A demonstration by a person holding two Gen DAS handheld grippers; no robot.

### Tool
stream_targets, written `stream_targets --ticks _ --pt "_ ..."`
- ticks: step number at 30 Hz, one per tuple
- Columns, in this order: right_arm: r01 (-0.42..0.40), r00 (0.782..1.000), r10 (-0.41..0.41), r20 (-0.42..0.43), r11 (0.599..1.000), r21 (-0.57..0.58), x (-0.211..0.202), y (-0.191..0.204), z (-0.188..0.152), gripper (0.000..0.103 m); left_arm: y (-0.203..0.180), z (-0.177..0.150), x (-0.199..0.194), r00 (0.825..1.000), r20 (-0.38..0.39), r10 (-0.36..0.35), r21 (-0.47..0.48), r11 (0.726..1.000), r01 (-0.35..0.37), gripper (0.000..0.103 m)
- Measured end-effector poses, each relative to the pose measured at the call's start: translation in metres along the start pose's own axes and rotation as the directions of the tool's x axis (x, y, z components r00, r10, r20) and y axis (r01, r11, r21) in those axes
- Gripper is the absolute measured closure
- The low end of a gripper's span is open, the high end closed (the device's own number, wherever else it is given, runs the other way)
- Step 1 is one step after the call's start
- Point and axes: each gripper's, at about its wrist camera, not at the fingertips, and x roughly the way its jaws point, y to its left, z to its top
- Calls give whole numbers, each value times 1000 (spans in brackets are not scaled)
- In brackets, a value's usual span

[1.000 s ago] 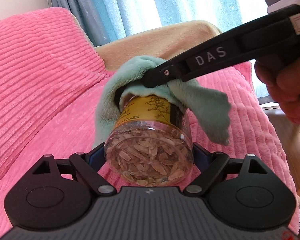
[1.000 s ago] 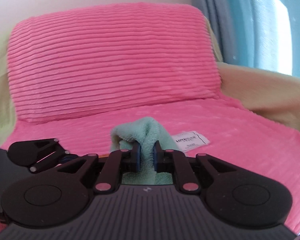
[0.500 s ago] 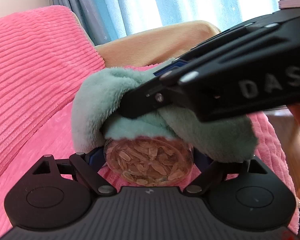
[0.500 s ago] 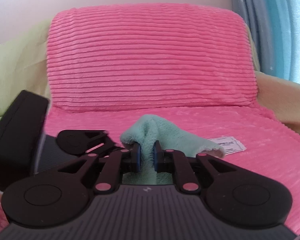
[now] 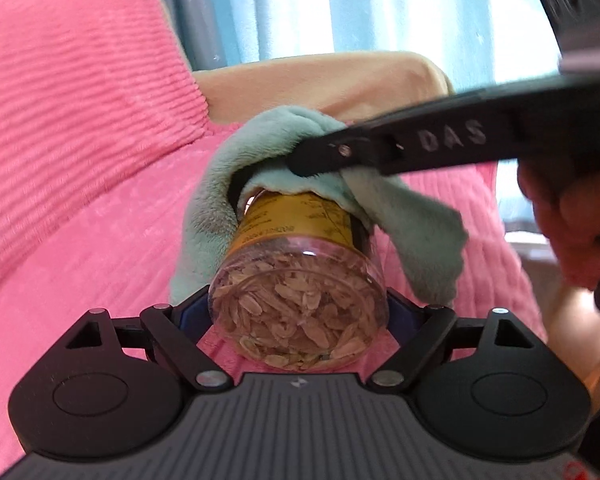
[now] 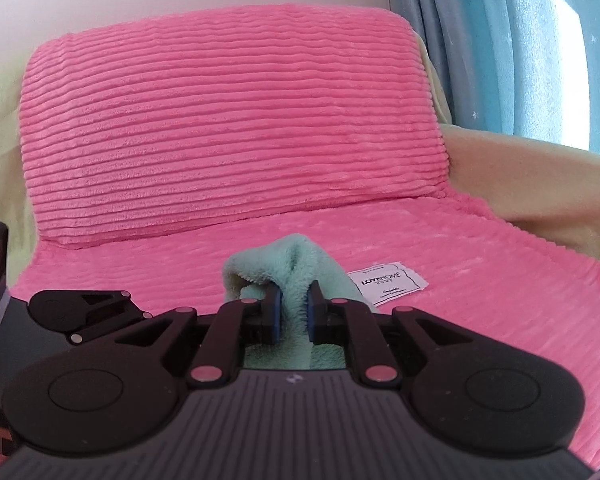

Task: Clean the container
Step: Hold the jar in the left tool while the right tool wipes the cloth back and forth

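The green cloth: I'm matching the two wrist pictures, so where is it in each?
Left wrist view: green cloth at centre, draped over the jar's far end.
Right wrist view: low centre, pinched in the right claw.
Shared landmark: pink ribbed cushion.

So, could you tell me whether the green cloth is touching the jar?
Touching. In the left wrist view the green cloth, pinched in the right claw, drapes over the far end of the jar and lies against its yellow label.

Bright daylight through curtains (image 5: 284, 8) — fisheye-bent edges, slight blur.
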Motion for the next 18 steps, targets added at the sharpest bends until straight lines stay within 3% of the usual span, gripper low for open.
stream_targets --ticks 4,8,10,15,18 --pt "-6 1000 6 -4 1000 14 -3 -3 -1 93 21 4 3 995 40 -88 -179 979 94 16" --pt "-6 1000 6 -5 1000 27 -4 -4 -1 93 40 1 5 984 92 -155 -347 921 177 16" --pt "-5 1000 5 -4 1000 31 -4 -4 -1 93 41 0 9 983 85 -162 -366 913 182 16" --pt "-1 1000 2 -3 999 40 -4 -6 0 93 35 5 18 987 69 -148 -333 929 163 16" --pt "1 1000 0 -2 999 46 -4 -6 0 93 27 11 20 991 62 -115 -255 959 127 17"
